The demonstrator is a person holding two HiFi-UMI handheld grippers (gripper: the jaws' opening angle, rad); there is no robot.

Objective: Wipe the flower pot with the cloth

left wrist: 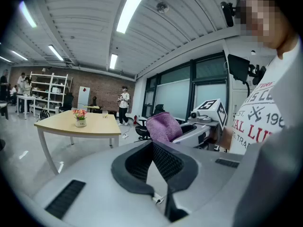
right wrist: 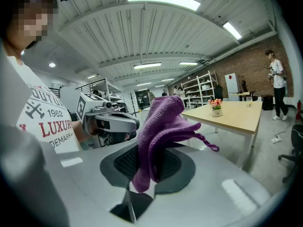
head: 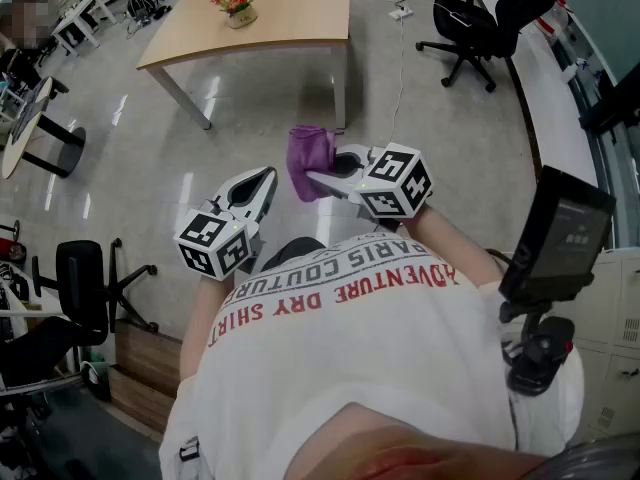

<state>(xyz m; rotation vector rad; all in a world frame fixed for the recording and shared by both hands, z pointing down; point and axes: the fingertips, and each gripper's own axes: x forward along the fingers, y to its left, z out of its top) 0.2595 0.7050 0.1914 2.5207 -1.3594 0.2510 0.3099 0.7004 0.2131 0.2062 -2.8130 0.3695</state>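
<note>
Flower pot [head: 236, 8]: small, upright, flowers on top, near one edge of the wooden table [head: 300, 28]. Well apart from both grippers, bare floor [head: 200, 138] between. Cloth [head: 312, 156]: purple, bunched, pinched in the right gripper [head: 325, 180]; its jaws are closed on a fold, and the rest stands up above them with a loose corner trailing to one side. Left gripper [head: 262, 183]: jaws pressed together, nothing between them, held just beside the right one, with the cloth ahead of its tips. Bearing: the pot lies far ahead of both, left of the left gripper's jaw line and right of the right gripper's, since the two are angled toward each other. Left gripper looks marginally closer to the pot, but the cloth-carrying right one has to get there. Judgement: the wipe has not begun; the person must first walk to the table. Office chair [head: 470, 23] stands off to the right.
</note>
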